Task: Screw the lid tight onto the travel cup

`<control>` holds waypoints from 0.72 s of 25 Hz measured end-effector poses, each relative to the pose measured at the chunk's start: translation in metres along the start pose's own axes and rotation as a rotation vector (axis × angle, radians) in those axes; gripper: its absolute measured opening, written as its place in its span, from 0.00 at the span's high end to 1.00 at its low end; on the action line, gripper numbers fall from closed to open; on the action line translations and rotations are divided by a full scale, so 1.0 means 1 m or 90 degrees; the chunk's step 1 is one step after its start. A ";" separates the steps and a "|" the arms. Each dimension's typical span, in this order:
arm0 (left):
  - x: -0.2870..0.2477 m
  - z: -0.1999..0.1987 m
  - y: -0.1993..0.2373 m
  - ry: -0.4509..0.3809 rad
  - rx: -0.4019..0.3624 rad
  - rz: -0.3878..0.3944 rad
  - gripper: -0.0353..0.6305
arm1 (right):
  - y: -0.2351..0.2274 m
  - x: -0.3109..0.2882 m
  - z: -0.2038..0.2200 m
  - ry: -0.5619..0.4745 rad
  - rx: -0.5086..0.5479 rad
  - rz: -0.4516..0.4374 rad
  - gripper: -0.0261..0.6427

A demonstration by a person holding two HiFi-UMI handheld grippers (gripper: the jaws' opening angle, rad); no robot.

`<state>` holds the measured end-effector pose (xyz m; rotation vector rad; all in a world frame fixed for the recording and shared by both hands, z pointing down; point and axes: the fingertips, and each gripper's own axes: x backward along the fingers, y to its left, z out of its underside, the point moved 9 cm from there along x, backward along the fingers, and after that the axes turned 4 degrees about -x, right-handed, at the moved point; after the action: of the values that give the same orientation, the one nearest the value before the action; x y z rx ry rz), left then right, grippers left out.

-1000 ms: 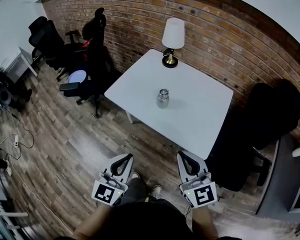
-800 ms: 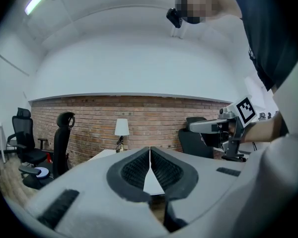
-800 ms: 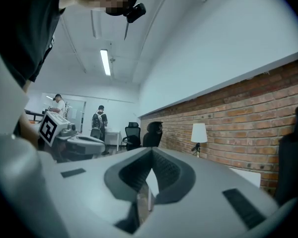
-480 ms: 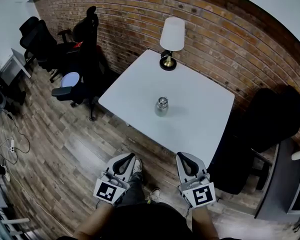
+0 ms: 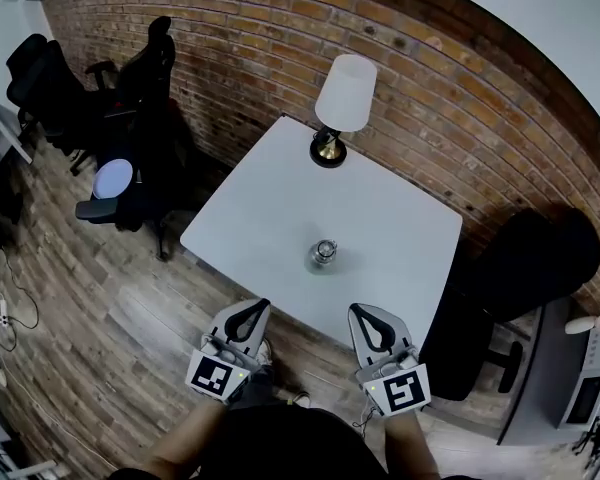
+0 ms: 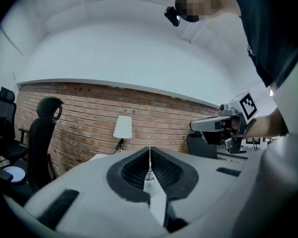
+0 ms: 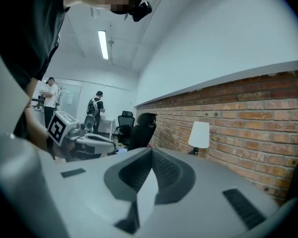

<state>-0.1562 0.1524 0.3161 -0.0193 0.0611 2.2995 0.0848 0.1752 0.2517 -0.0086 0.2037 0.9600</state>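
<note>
The metal travel cup (image 5: 323, 255) stands upright with its lid on top, near the front part of the white table (image 5: 260, 208). My left gripper (image 5: 251, 311) and right gripper (image 5: 366, 314) are held side by side short of the table's near edge, below the cup, touching nothing. Both are shut and empty. In the left gripper view the jaws (image 6: 149, 152) meet in a closed line, and a sliver of the cup (image 6: 149, 173) shows just behind them. In the right gripper view the jaws (image 7: 151, 155) are also pressed together, and the cup is hidden.
A lamp (image 5: 340, 103) with a white shade stands at the table's far edge by the brick wall. Black office chairs (image 5: 145, 98) stand to the left and another dark chair (image 5: 530, 258) to the right. Wood floor lies in front. Two people (image 7: 97, 108) stand far off.
The person has stepped toward the table, so the cup and table edge now lie much closer to both grippers. Both grippers stay shut and side by side.
</note>
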 end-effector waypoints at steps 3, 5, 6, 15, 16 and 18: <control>-0.019 0.001 0.023 0.004 0.015 0.028 0.91 | -0.008 -0.024 -0.008 0.012 0.010 0.017 0.94; -0.029 0.003 0.036 0.005 0.021 0.048 0.91 | -0.010 -0.039 -0.012 0.020 0.010 0.028 0.94; -0.033 0.003 0.042 0.004 0.022 0.058 0.91 | -0.010 -0.045 -0.013 0.024 0.009 0.033 0.94; -0.072 0.012 0.065 0.011 0.041 0.103 0.91 | -0.020 -0.071 -0.012 0.055 0.002 0.060 0.94; -0.076 0.013 0.065 0.012 0.040 0.105 0.91 | -0.024 -0.072 -0.011 0.054 0.000 0.060 0.94; -0.084 0.013 0.063 0.014 0.033 0.109 0.91 | -0.031 -0.073 -0.007 0.049 -0.002 0.060 0.94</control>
<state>-0.1473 0.0482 0.3346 -0.0132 0.1375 2.4676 0.0681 0.0974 0.2547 -0.0391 0.2749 1.0541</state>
